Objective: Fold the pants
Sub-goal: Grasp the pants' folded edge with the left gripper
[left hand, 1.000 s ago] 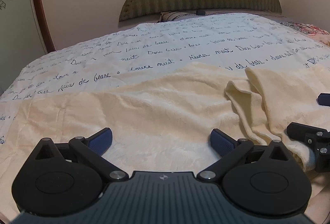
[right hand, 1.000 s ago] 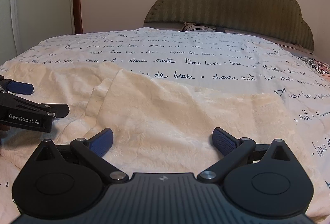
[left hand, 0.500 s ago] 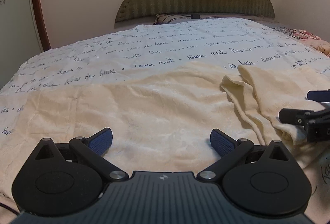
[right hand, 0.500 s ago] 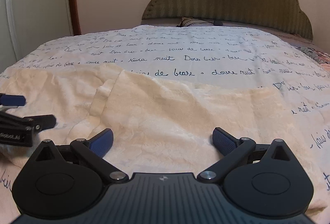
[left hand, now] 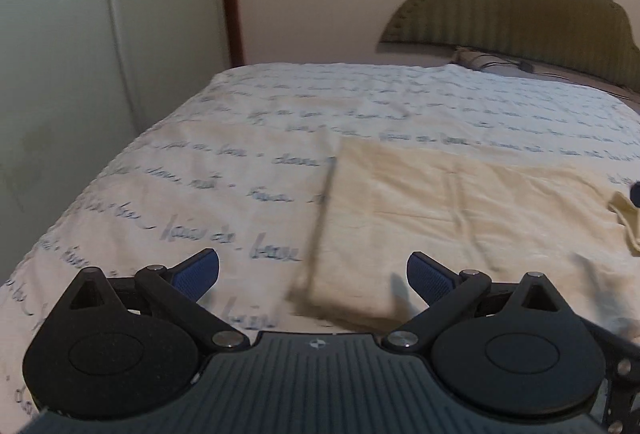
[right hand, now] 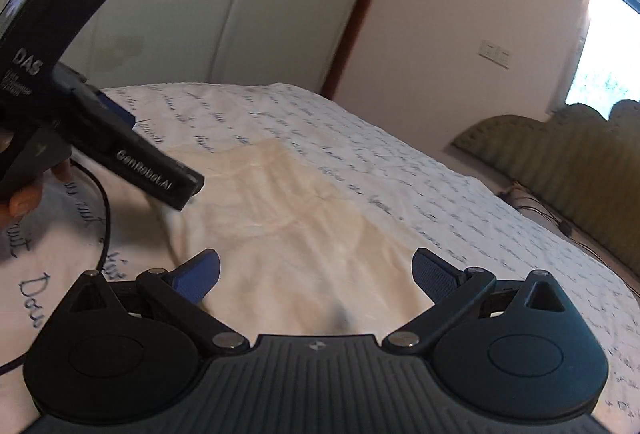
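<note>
The near left edge of the cream pants (left hand: 440,202), lying between the left gripper's fingers (left hand: 200,270), is smeared by motion, and the script on the bedspread (left hand: 200,194) ahead of them is too blurred to read. Right of those fingers, a cloth corner (left hand: 624,218) and a dark blue tip (left hand: 636,192) are cut off by the frame's edge. In the right wrist view, the near end of the pants is hidden behind the gripper body, while the hand (right hand: 24,190) left of its fingers (right hand: 432,274) is cropped by the frame.
</note>
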`<action>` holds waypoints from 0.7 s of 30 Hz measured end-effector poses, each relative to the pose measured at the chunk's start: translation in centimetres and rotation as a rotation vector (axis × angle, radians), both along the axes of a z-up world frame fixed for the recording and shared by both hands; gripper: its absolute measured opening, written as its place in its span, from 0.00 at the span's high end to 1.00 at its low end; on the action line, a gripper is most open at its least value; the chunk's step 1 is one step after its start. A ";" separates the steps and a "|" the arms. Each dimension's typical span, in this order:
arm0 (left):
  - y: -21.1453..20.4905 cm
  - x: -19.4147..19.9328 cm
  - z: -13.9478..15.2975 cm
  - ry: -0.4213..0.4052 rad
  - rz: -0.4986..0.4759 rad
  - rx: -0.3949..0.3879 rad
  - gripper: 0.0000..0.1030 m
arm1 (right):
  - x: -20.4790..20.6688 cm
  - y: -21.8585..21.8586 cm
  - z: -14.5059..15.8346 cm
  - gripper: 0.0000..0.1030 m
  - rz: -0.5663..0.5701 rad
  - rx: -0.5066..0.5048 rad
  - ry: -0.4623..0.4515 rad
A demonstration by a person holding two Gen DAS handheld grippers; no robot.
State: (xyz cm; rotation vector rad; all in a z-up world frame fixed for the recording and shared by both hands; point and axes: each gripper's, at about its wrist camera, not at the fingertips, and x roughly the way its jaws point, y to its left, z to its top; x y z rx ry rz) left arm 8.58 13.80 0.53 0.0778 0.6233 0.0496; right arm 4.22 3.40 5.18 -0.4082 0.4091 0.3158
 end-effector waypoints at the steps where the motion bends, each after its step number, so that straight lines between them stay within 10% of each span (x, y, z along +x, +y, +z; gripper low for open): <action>1: 1.3 0.2 0.1 0.011 0.043 -0.006 0.01 | 0.2 1.1 -0.2 0.00 0.010 -0.031 -0.004; 10: 7.3 2.0 0.2 0.175 0.033 -0.380 0.04 | 0.0 6.4 -4.2 0.00 0.091 -0.318 -0.051; 21: 6.4 6.5 -2.0 0.331 -0.105 -0.768 0.02 | 2.1 9.5 -4.1 0.00 -0.021 -0.382 -0.252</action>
